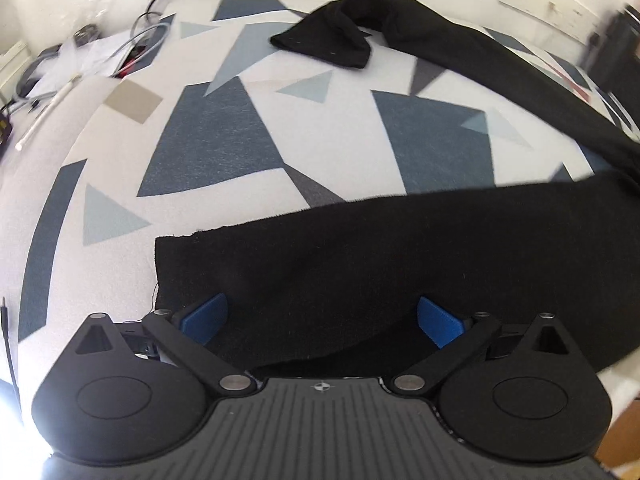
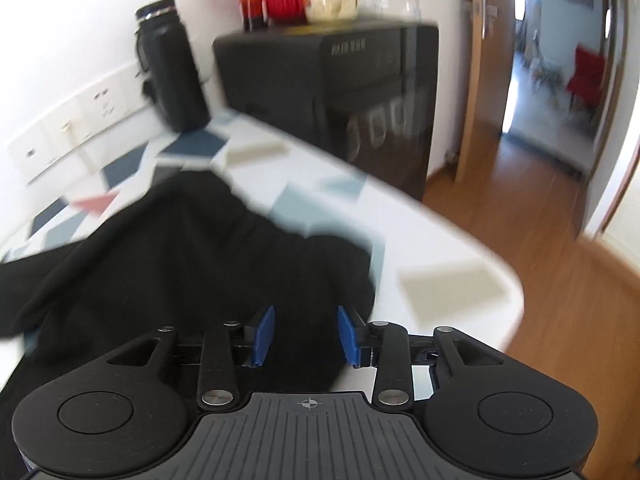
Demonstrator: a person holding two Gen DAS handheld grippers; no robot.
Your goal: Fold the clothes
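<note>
Garment: a black garment [image 1: 360, 272] is spread on the patterned table cover [image 1: 224, 148]; a long part with a cuff is laid toward the far side, probably so that it can be folded over the body.
Near hem: a straight edge is laid flat just before the left gripper [image 1: 320, 320], as if a fold was set down there.
Left jaws: they are held wide apart above the cloth; nothing is pinched between the blue pads [image 1: 438, 320].
Right gripper [image 2: 306, 334]: it is held over the bunched cloth near the table's edge.
Right jaws: they are partly apart; cloth is seen between them, but it is not pressed.
Bottle [image 2: 170, 64]: it is kept well apart, by the wall.
</note>
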